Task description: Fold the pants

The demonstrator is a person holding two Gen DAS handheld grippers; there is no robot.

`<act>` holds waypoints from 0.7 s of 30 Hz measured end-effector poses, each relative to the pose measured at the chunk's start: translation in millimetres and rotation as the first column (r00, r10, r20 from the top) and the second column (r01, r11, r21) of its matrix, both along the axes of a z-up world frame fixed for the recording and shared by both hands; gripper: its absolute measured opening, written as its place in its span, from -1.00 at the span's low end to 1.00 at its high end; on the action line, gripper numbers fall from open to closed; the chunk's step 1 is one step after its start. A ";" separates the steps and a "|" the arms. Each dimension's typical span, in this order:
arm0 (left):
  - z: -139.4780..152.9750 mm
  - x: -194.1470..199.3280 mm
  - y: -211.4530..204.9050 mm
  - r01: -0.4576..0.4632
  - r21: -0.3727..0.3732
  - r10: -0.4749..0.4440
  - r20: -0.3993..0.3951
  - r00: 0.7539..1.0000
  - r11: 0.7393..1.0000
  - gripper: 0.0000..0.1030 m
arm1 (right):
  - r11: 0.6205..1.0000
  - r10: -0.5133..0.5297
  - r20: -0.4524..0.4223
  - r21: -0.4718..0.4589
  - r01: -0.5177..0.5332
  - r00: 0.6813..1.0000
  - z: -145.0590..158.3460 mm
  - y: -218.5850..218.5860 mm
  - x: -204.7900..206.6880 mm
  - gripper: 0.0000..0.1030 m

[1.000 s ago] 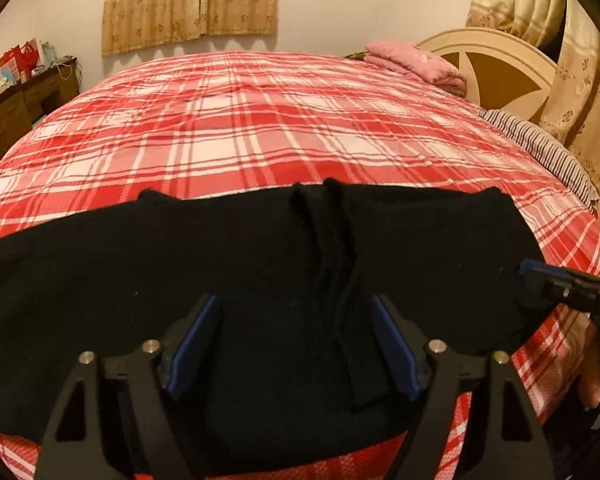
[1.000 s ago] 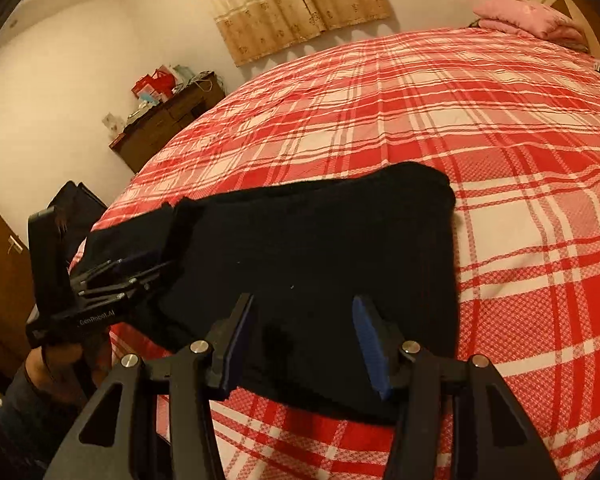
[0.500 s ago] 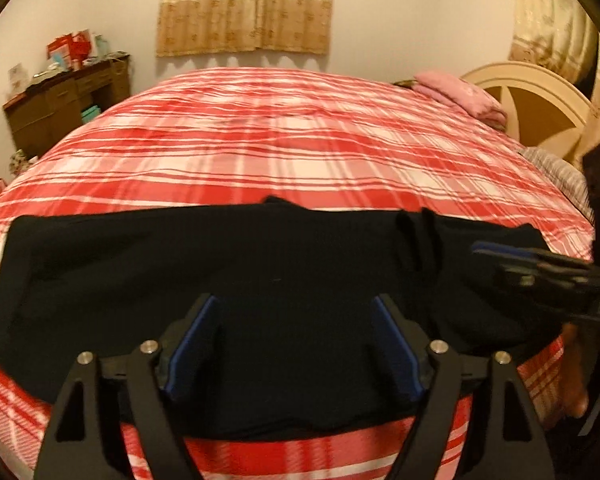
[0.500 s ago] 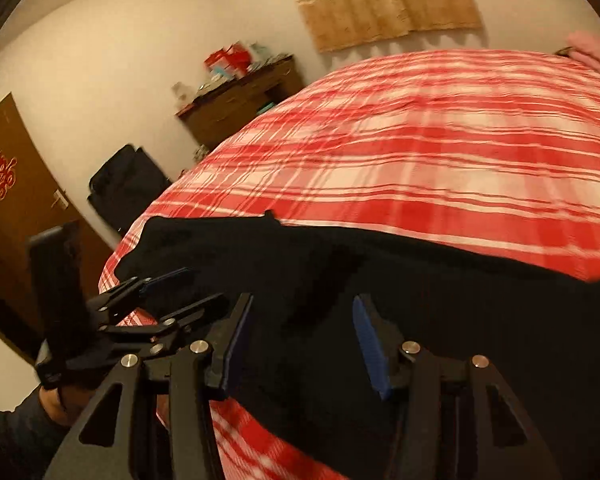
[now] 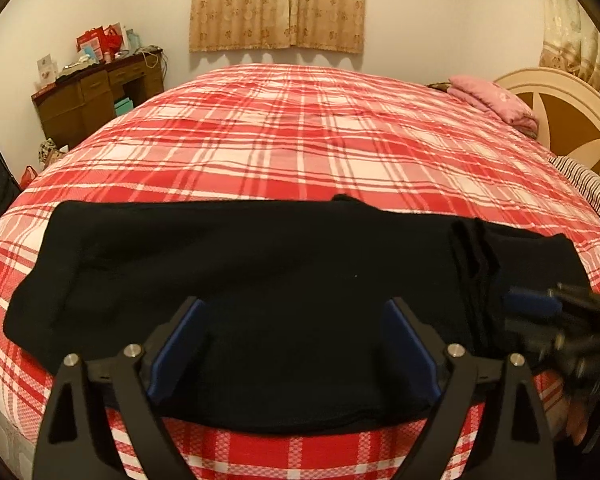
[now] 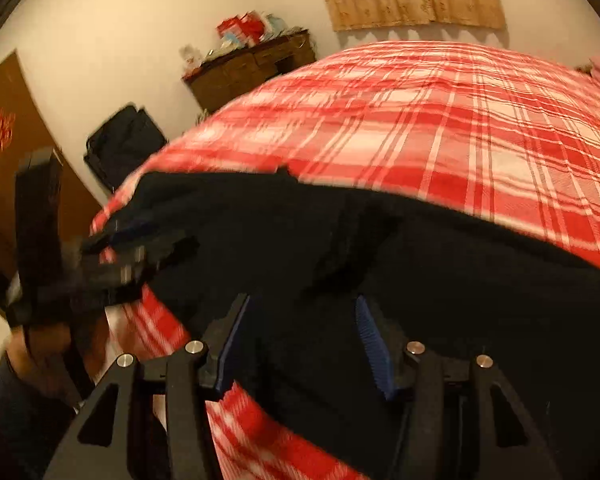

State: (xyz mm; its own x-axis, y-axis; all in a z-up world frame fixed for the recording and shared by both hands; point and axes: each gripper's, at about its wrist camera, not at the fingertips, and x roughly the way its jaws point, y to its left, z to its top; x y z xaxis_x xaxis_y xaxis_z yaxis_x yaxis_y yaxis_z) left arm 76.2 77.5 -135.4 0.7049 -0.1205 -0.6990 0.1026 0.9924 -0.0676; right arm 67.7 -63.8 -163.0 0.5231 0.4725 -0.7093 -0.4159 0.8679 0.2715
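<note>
Black pants (image 5: 260,280) lie stretched sideways along the near edge of a bed with a red plaid cover (image 5: 300,140). A folded ridge of cloth (image 5: 476,264) shows toward their right end. My left gripper (image 5: 292,340) hovers over the middle of the pants, its jaws opening wide with nothing pinched. The right gripper (image 5: 540,316) appears blurred at the right end in this view. In the right wrist view my right gripper (image 6: 300,332) hangs over the black pants (image 6: 420,280), jaws opening, only flat cloth under them. The left gripper (image 6: 132,248) is blurred at the left.
A wooden desk (image 5: 96,100) with clutter stands at the far left. A pink pillow (image 5: 492,100) and cream headboard (image 5: 560,112) are at the right. A black bag (image 6: 124,144) and a brown door (image 6: 4,152) lie left of the bed. A hand (image 6: 32,344) holds the left tool.
Both views have swung left along the pants: the leg ends are now in the left view and the right gripper slid left over the cloth. Both jaws spread a little wider.
</note>
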 end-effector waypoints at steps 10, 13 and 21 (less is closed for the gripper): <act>-1.2 -1.6 8.7 -0.012 -0.001 0.012 -0.023 1.000 1.000 0.81 | 1.000 0.001 0.070 -0.012 -0.001 0.998 4.1 1.9 -17.0 0.25; 8.0 -3.3 20.3 -0.024 0.037 0.023 0.012 1.000 0.999 0.81 | 0.999 -0.042 0.085 0.014 0.041 0.995 15.1 -10.5 -22.2 0.25; 32.8 4.0 115.2 -0.223 0.148 0.212 0.088 0.973 0.964 0.81 | 0.991 -0.129 0.084 0.035 0.126 0.988 11.9 -43.4 -29.3 0.25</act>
State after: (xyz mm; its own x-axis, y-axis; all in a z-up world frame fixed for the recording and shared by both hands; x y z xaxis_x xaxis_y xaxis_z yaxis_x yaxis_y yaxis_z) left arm 80.2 192.6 -102.6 0.7501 0.1475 -0.6446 -0.1179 0.9890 0.0891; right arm 38.4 -107.1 -151.1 0.6389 0.4181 -0.6458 -0.3252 0.9075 0.2658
